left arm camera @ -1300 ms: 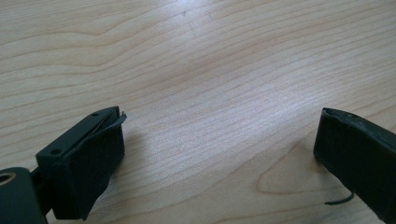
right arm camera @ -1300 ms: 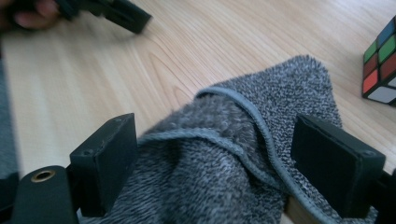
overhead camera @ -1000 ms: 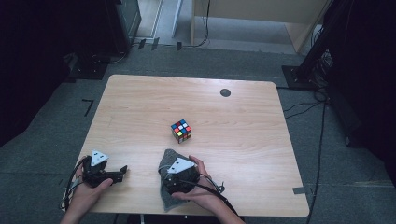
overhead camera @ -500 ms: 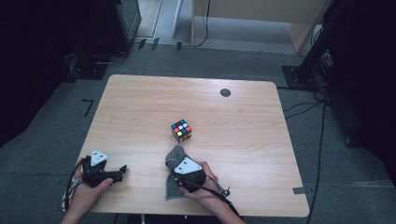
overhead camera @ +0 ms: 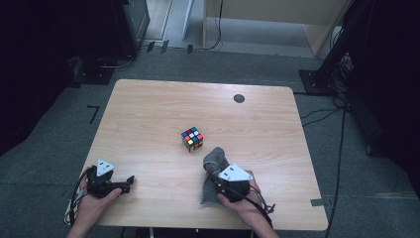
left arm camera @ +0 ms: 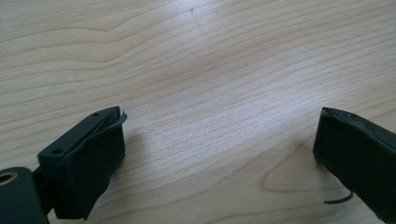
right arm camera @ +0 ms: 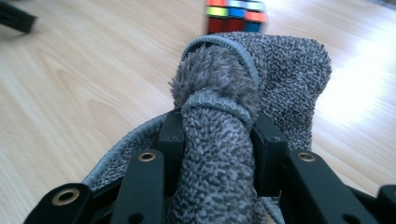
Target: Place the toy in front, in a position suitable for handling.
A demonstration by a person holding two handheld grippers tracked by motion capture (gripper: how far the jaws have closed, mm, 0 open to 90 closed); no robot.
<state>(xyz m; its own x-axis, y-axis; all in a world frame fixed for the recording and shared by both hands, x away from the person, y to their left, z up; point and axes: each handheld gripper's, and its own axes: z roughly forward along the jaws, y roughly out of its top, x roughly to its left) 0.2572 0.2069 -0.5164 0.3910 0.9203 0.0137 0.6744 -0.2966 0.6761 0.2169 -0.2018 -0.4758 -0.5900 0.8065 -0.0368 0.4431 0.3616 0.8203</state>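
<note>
Your left gripper [overhead camera: 130, 180] rests at the near left corner of the table [overhead camera: 148, 114], held in your left hand [overhead camera: 91, 203]. Its jaws stand wide apart with bare wood between them, as the left gripper view shows, and nothing is held. It lies well apart from everything else on the tabletop.

Toward the middle sits the puzzle cube [overhead camera: 192, 139], flat on the wood with its coloured squares facing up. It is free of both grippers.

Just right of the cube and nearer to you is the grey cloth [overhead camera: 214, 161]. Your right gripper [overhead camera: 212, 171] has just been closing its jaws, and they now pinch a bunched fold of that cloth. In the right gripper view the fabric [right arm camera: 219, 140] is squeezed between the two black pads and rises in a hump above them, with the cube [right arm camera: 236, 14] just beyond its top edge. The rest of the cloth trails down onto the table beside your right hand [overhead camera: 242, 201].

Far back on the right, a small dark disc [overhead camera: 239, 98] lies in the tabletop.
</note>
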